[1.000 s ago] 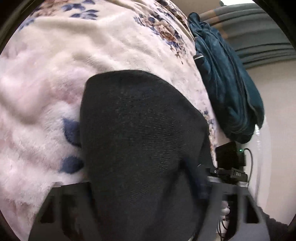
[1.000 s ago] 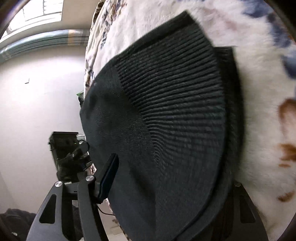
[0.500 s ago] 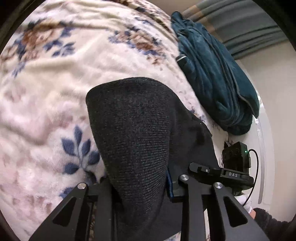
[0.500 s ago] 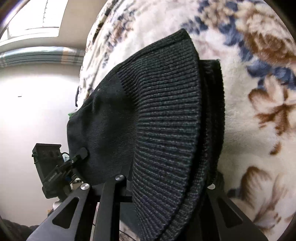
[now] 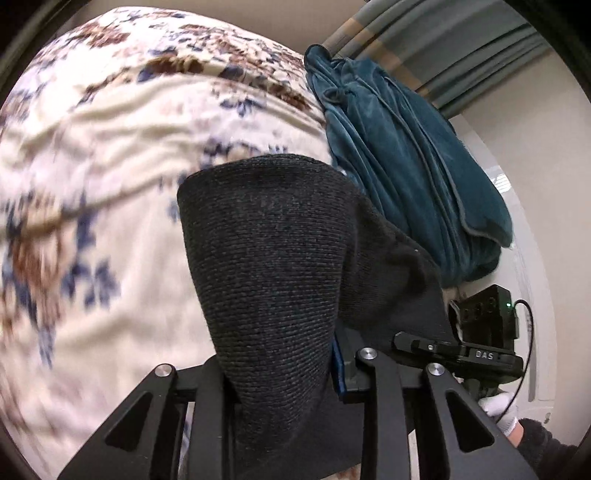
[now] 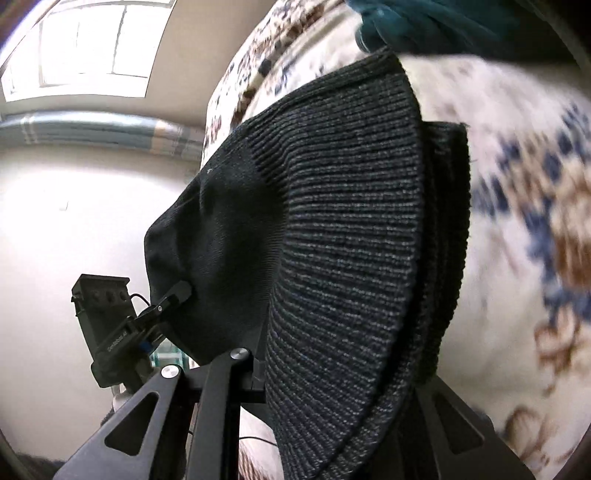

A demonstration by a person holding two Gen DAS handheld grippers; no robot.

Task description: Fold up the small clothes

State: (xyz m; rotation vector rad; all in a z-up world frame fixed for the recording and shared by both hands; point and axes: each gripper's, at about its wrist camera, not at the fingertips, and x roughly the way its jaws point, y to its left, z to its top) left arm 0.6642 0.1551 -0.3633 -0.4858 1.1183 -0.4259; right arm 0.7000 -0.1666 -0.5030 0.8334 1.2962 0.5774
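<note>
A black knit garment (image 5: 273, 258) hangs stretched between my two grippers, above the floral blanket (image 5: 92, 184). My left gripper (image 5: 280, 376) is shut on its plain-knit end, and the cloth drapes over and hides the pads. My right gripper (image 6: 332, 376) is shut on the ribbed end (image 6: 351, 240); its right finger is buried under the cloth. In the right wrist view the left gripper (image 6: 173, 295) pinches the garment's far corner. The right gripper (image 5: 461, 354) shows at the lower right of the left wrist view, with a white-gloved hand (image 5: 498, 410) behind it.
A teal velvety garment (image 5: 399, 166) lies bunched at the blanket's far edge, also at the top of the right wrist view (image 6: 443, 22). Striped curtains (image 5: 443, 44) and a pale wall stand beyond. A window (image 6: 92, 48) is high on the left.
Both grippers have closed on the black garment and lifted it off the blanket. The blanket now lies farther below, and more of the room shows.
</note>
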